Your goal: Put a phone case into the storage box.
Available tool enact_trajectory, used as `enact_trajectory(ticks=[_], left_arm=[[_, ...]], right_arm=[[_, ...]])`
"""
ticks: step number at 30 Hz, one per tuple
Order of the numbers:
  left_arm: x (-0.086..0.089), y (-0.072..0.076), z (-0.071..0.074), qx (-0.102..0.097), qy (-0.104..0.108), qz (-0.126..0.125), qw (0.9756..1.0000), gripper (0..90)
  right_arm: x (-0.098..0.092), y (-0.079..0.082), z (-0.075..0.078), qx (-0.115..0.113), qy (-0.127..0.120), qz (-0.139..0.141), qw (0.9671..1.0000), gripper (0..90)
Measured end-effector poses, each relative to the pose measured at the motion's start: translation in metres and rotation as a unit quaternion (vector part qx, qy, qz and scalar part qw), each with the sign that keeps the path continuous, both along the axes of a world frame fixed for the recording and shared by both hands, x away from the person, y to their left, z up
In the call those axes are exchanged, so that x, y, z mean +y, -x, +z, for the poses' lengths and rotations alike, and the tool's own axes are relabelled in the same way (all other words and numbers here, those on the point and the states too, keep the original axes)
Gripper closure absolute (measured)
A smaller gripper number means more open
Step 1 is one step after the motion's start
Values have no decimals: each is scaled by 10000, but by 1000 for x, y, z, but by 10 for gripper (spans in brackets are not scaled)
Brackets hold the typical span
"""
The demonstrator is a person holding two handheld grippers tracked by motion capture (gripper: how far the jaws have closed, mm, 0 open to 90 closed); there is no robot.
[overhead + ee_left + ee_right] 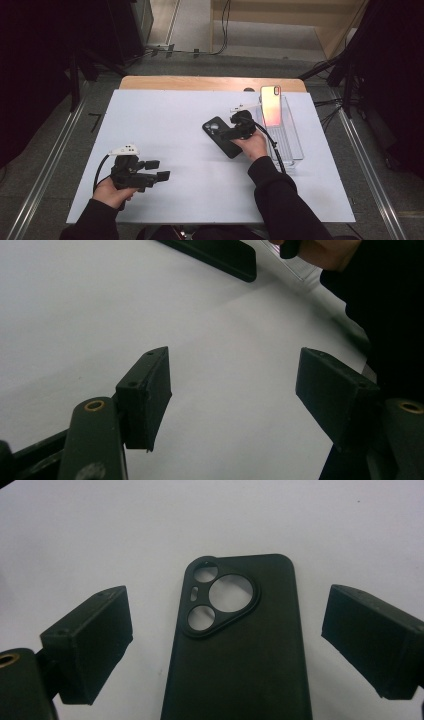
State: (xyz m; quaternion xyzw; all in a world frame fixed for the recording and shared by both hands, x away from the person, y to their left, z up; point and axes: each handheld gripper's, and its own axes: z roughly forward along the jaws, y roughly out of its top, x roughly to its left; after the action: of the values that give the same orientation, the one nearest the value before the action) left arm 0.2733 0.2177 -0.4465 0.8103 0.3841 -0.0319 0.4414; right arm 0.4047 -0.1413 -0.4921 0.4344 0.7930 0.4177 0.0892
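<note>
A black phone case [216, 128] lies back up on the white table top [175, 115], its camera cut-outs toward the far side. My right gripper [226, 135] hovers just over it. In the right gripper view the case [240, 665] lies between the gripper's [230, 617] spread jaws, and neither pad touches it. My left gripper [159, 170] rests near the front left with its jaws wide apart and nothing between them. In the left gripper view the left gripper [235, 390] looks over bare table, with the case [220, 252] far off.
A clear plastic box [294, 147] stands at the right of the table, with a phone [270, 105] with a pink, shiny back leaning upright in it. A strip of wooden table edge [210, 82] runs along the far side. Metal rails and cables flank the table.
</note>
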Motion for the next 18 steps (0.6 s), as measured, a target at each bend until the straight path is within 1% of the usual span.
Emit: enact_trajectory(ticks=[1,5,10,12,18], left_arm=[[0,0,0,-1,-2,0,10000,306],[0,0,0,-10,-12,-14,10000,306],[0,0,0,-10,-12,-9,10000,306],[0,0,0,-11,-10,-14,10000,306],[0,0,0,-16,-18,-14,10000,306]], right_arm=[[0,0,-1,-15,4,15,10000,45],[0,0,-5,45,31,36,10000,45],[-1,-1,-9,15,98,98,9999,45],[-1,-1,-11,16,80,143,9999,45],[-3,-2,-17,126,76,255,9996,45]])
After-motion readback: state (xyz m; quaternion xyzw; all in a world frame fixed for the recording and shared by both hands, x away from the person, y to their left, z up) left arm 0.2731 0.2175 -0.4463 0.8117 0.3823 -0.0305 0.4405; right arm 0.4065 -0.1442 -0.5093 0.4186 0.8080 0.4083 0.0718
